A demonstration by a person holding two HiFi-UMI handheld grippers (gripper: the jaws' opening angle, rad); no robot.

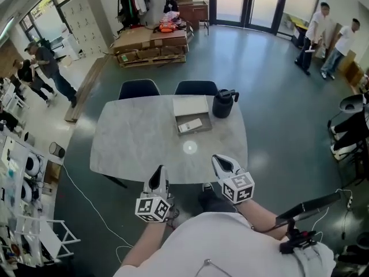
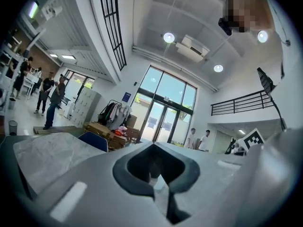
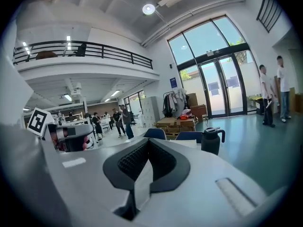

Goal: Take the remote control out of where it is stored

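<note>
A pale remote control (image 1: pixel 190 124) lies in an open flat grey box (image 1: pixel 200 133) at the far middle of the table, the lid (image 1: pixel 190 106) folded back behind it. Both grippers hover over the table's near edge, well short of the box. My left gripper (image 1: pixel 159 176) is shut with nothing in it, and so is my right gripper (image 1: pixel 222 164). In the left gripper view (image 2: pixel 155 161) and the right gripper view (image 3: pixel 142 167) the jaws meet, empty. The box is not seen in either gripper view.
A black jug (image 1: pixel 223 103) (image 3: pixel 211 141) stands just right of the box. The grey marble table (image 1: pixel 132 137) has two dark chairs (image 1: pixel 138 88) at its far side. Stacked pallets (image 1: pixel 151 45) and several people are farther off in the hall.
</note>
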